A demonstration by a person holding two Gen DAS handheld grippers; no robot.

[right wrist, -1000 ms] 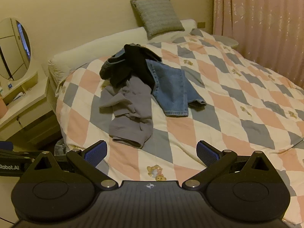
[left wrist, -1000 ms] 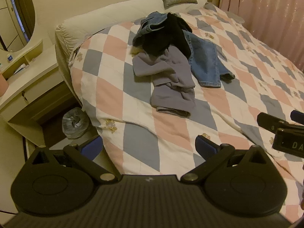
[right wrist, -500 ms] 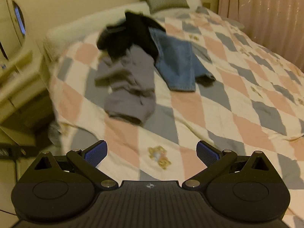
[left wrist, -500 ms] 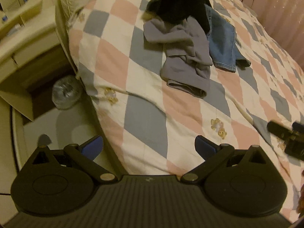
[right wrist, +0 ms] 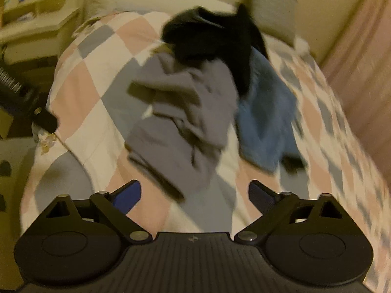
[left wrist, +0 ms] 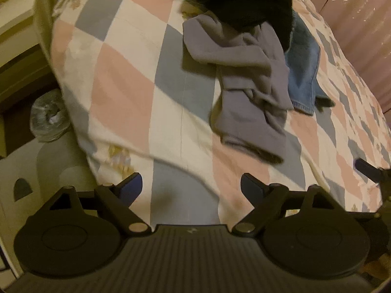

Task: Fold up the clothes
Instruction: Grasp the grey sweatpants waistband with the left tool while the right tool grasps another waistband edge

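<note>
Left wrist: grey garment (left wrist: 246, 90) on quilt (left wrist: 127, 78).

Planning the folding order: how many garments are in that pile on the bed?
3 visible: a grey sweatshirt nearest the grippers, a black garment draped over its far end, and blue denim jeans beside them on the curtain side. More may be hidden underneath.

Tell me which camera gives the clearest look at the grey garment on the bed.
The left wrist view: the grey garment is sharp there, with its folds and near hem clear. The right wrist view shows the whole garment too, but motion blur smears its edges.
</note>
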